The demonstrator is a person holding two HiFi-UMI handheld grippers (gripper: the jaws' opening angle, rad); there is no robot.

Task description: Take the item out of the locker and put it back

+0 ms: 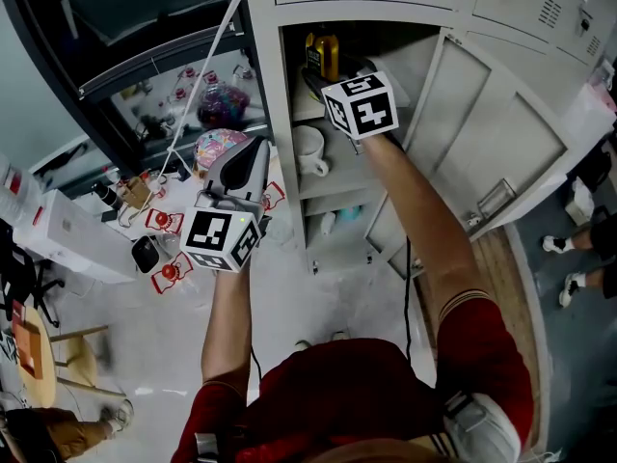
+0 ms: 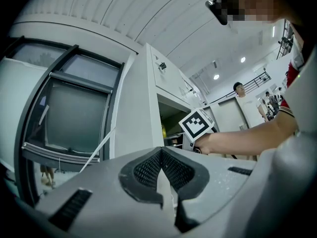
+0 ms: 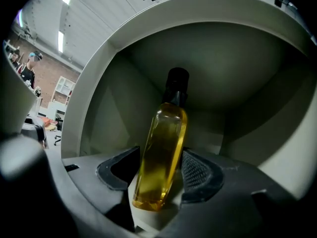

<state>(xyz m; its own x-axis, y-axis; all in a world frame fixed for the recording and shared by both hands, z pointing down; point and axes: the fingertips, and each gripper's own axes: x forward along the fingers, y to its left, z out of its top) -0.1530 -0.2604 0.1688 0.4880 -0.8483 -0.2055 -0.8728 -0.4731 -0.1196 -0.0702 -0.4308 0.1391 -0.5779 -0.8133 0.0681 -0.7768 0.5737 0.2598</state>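
**Locker**: pale metal, upper centre of the head view, with shelves stacked inside it. You are working in its top compartment.

**Door**: swung open towards the right of the frame, just beside your right forearm. It leaves the way straight back out free.

**Top compartment**: fills the right gripper view. The side walls stand well apart from the load. The roof curves over above it, with some room over the cap.

**Right tongs**: reached level into that compartment and by far the nearer pair. The jaws stand wide with the bottle between them. The right pad lies close along the glass, while a dark gap shows at the left pad. Judged not yet clamped.

**Left tongs**: held outside the locker, left of centre in the head view. The pads are closed together on nothing. They take no part for now.

**Bottle**: the task's item, yellow oil in clear glass. It sits dead centre of the right gripper view, between your right jaws and inside the compartment. Its long axis is near upright and leans a little to the upper right, so it runs across the line the tongs point along. The coming move probably needs a squeeze on the body, then a level draw towards you, minding the shelf lip below.

**Mug**: white, on the shelf below, clear of your path.

**Cap**: black, at the top of the bottle.
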